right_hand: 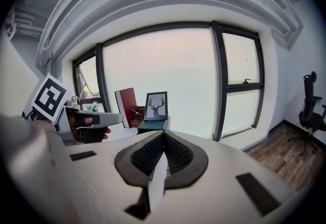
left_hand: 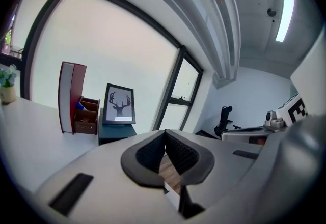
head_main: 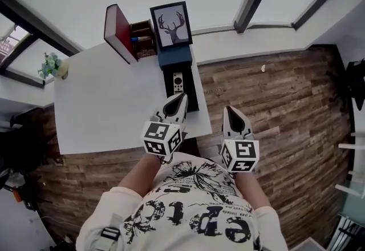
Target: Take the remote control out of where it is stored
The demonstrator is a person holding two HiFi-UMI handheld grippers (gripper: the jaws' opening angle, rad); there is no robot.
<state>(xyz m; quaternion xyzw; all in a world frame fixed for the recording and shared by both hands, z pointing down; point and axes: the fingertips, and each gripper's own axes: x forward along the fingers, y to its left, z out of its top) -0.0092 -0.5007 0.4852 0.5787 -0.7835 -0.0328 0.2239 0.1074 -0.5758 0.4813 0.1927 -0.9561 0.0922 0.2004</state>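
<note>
I held both tools low in front of my chest, on the near side of the deer picture (head_main: 171, 25). My left gripper (head_main: 181, 97) had its jaws pressed together with nothing between them. Its tip hung over the near end of the black tray (head_main: 193, 101) that ran from below the picture toward me. My right gripper (head_main: 228, 109) was likewise closed and empty. It was past the edge of the white table (head_main: 108, 101), over the wooden floor (head_main: 274, 96), to the right of the picture and nearer to me than it.

The remote control (head_main: 178, 82) lay flat in that tray, untouched, between my left gripper and the picture, its length pointing at the picture. The tray came out of a dark box (head_main: 174, 56), on which the picture stood upright.

Just left of the picture sat a small wooden organiser (head_main: 144, 39), with a red case (head_main: 118, 32) upright at its far side. Well to the left of the picture, at the table's corner, stood a small potted plant (head_main: 51, 65).
</note>
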